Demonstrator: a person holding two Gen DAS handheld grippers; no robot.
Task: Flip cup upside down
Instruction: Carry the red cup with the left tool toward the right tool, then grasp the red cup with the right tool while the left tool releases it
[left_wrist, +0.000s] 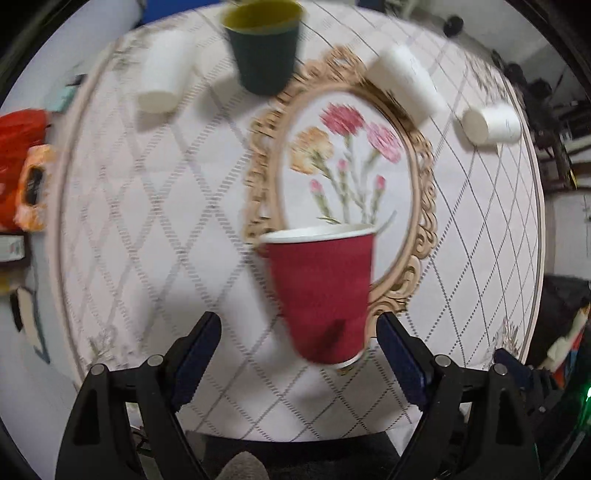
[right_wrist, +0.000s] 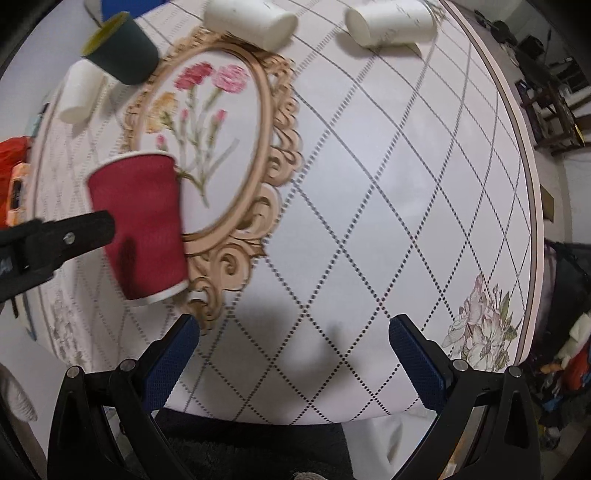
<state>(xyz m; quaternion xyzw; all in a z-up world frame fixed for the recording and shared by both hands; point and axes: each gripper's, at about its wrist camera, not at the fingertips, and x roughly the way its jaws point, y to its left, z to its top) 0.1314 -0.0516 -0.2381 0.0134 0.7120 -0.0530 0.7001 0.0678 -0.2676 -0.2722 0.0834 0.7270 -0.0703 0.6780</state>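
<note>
The red cup (left_wrist: 320, 295) stood mouth up on the round table (left_wrist: 147, 229), at the near edge of the gilt oval frame (left_wrist: 421, 236) printed on the cloth around a spray of carnations (left_wrist: 343, 155). Its white rim was at the top and its narrower base sat on the cloth. The left gripper (left_wrist: 299, 332) had its jaws spread wide, one blue-padded finger (left_wrist: 195, 354) on each side of the cup's lower part, and neither pad looked to be touching it; the cup sat closer to the right-hand pad. From the right wrist camera, the red cup (right_wrist: 142, 225) showed to the left with a black finger of the left gripper (right_wrist: 70, 236) reaching across in front of its side, though I could not tell whether it touched.

The right gripper (right_wrist: 295, 339) was released too, its jaws wide apart over bare cloth, well clear of the cup and holding nothing.

Further back a dark green cup (left_wrist: 264, 48) with a yellow inside stood upright. Three white cups were there as well: one upside down (left_wrist: 162, 72) to the left of the green cup, one lying tipped (left_wrist: 406, 83) against the far edge of the frame, and one on its side (left_wrist: 493, 123) out to the right. Something orange-red (left_wrist: 22, 166) lay off the table's left side, too blurred to name
</note>
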